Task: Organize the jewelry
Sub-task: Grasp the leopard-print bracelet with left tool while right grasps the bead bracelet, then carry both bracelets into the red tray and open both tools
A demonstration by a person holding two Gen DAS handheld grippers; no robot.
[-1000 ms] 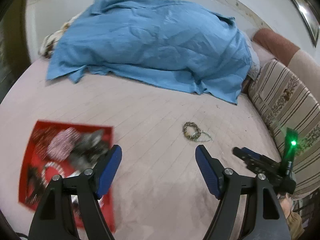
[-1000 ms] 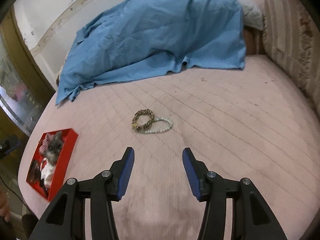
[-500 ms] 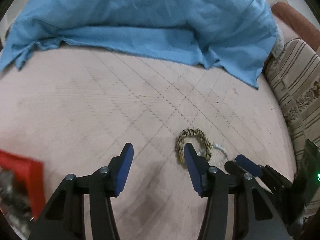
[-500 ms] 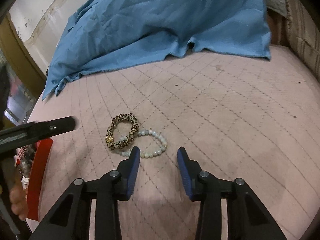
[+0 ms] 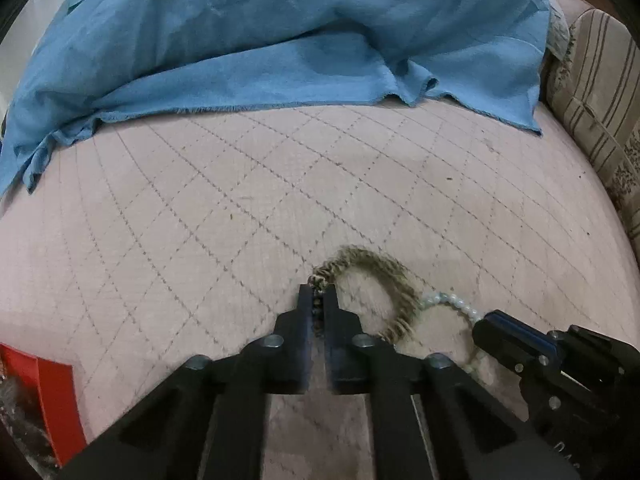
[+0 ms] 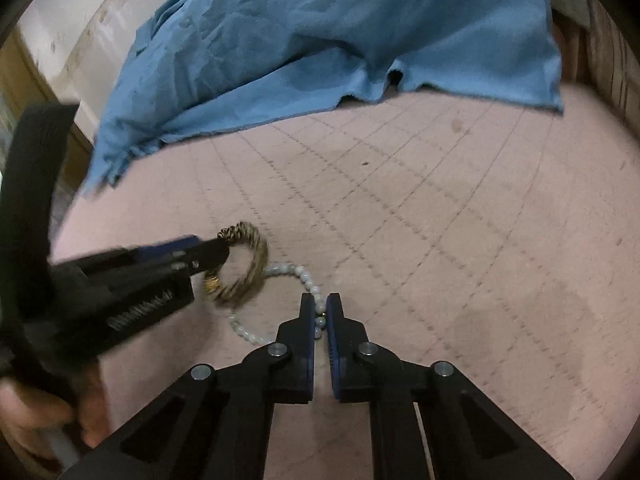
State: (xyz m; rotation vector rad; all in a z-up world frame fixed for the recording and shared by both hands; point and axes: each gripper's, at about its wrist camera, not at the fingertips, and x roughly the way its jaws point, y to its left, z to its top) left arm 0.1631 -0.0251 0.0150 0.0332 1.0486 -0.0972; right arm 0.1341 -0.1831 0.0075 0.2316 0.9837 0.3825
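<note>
Braided bracelet (image 5: 384, 276) lies flat, overlapping pearl bracelet (image 6: 298, 274).

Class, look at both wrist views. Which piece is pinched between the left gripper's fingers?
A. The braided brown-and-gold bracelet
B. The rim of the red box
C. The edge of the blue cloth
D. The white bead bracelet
A. The left gripper is shut on the braided bracelet, while the right gripper is the one pinching the white bead bracelet.
</note>
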